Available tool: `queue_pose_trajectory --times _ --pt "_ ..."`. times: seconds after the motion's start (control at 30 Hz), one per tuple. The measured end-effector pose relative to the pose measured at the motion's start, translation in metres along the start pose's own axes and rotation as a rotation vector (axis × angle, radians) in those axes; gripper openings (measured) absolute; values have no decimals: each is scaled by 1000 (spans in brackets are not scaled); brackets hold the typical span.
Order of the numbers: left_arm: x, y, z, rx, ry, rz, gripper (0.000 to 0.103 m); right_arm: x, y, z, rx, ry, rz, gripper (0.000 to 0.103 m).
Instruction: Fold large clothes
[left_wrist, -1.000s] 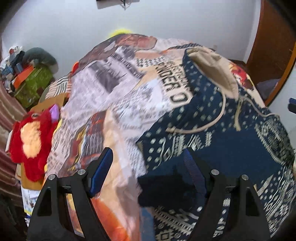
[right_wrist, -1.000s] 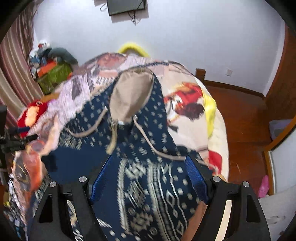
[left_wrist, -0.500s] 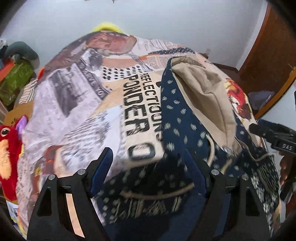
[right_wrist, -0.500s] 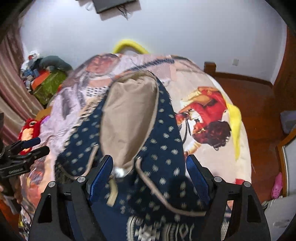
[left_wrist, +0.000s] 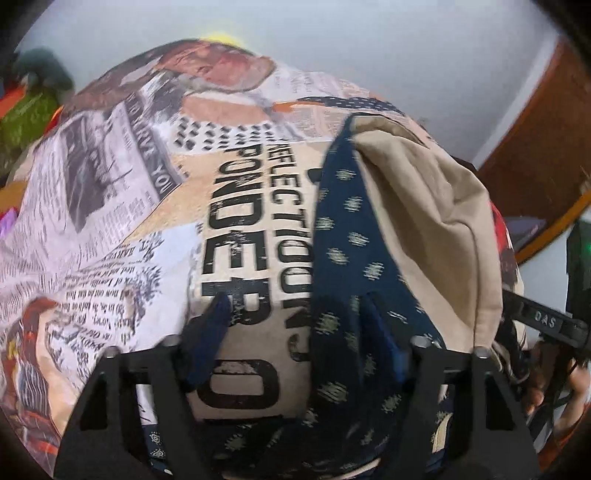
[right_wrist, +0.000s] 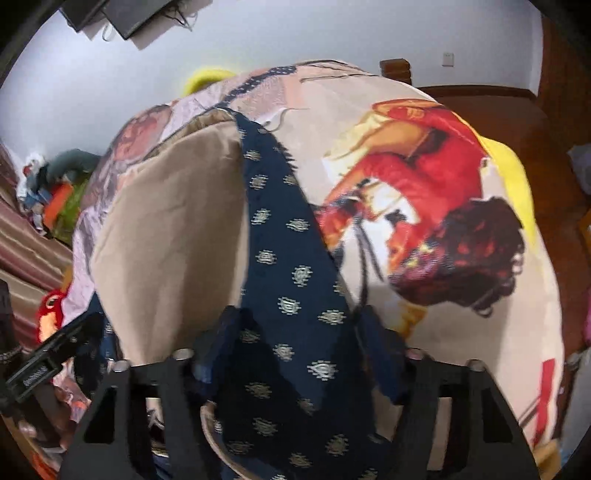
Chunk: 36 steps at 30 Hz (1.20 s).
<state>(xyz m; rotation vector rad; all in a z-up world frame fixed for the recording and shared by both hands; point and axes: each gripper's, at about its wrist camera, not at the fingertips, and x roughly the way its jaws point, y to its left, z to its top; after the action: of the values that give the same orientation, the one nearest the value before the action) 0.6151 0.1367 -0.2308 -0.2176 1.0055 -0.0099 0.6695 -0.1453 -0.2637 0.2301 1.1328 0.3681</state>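
Hoodie fabric, navy with small pale motifs, is lying spread on a bed, its tan-lined hood filling the centre-right of the left wrist view and the centre-left of the right wrist view. Each gripper is straddling one side edge of that hood, probably so the two can lift it together and fold it down over the body.

The left gripper is sitting at the lower centre of its frame; its jaws have just been closing and are standing half-narrowed, with the navy hood edge running between them, though I cannot tell whether the pads are pressing it yet. The right gripper is doing the same on the opposite edge, jaws just closing around navy cloth, contact equally unclear because of blur.

Underneath, a printed bedsheet with newspaper text and a red-clad figure is covering the bed. A drawstring is trailing at the lower centre and could snag. A red plush toy is sitting at the left edge, clear of the work.
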Motion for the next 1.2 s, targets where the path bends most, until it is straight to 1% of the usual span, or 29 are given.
queue_pose_trajectory --times 0.07,0.1,0.13,0.17,0.23,0.27,0.33,0.43,0.5,0.63,0.73,0.83,0.93,1.0,1.07,1.1,1.13,1.17,1.2 --pt "-5 -10 -1 30 -3 -12 35 -1 7 -2 -27 -4 -3 40" --pt "-6 -14 -1 40 1 -15 28 -2 11 -4 -48 -8 -6 36" --pt "-8 -20 -1 53 7 -9 15 -5 16 -5 -69 -13 -7 28" --pt "-11 -24 0 64 7 -1 9 -7 21 -7 -94 -19 -7 20" --pt "-22 -34 0 107 -12 1 6 -14 33 -12 -155 -46 -38 11" --pt "-28 -37 -1 124 -24 2 5 -20 39 -15 -195 -69 -48 8" --pt "-45 -40 -1 154 -42 -11 5 -32 48 -19 -235 -92 -46 7" --pt "-70 -42 -9 182 -51 -24 5 -56 59 -27 -271 -117 -18 5" --pt "-86 -43 -18 208 -52 -31 4 -79 68 -34 -298 -136 12 5" --pt "-121 -43 -46 255 -48 -43 4 -121 79 -59 -337 -167 66 4" --pt "-136 -42 -72 265 -22 -52 4 -144 82 -86 -349 -152 116 4" --pt "-140 -39 -102 270 27 -67 4 -154 86 -119 -388 -114 117 4" --pt "-136 -38 -127 294 83 -47 4 -159 87 -146 -432 -93 111 4" --pt "-137 -36 -137 291 104 -58 4 -162 87 -154 -439 -82 95 4" --pt "-142 -33 -138 275 102 -65 5 -167 86 -154 -442 -79 84 4" --pt "-146 -31 -137 268 95 -67 6 -168 85 -151 -439 -74 72 4" --pt "-152 -30 -134 262 80 -64 9 -170 84 -148 -433 -70 61 4" --pt "-157 -28 -129 255 60 -59 17 -171 83 -141 -423 -69 51 4" --pt "-160 -27 -125 250 47 -54 23 -171 83 -137 -418 -71 48 4"
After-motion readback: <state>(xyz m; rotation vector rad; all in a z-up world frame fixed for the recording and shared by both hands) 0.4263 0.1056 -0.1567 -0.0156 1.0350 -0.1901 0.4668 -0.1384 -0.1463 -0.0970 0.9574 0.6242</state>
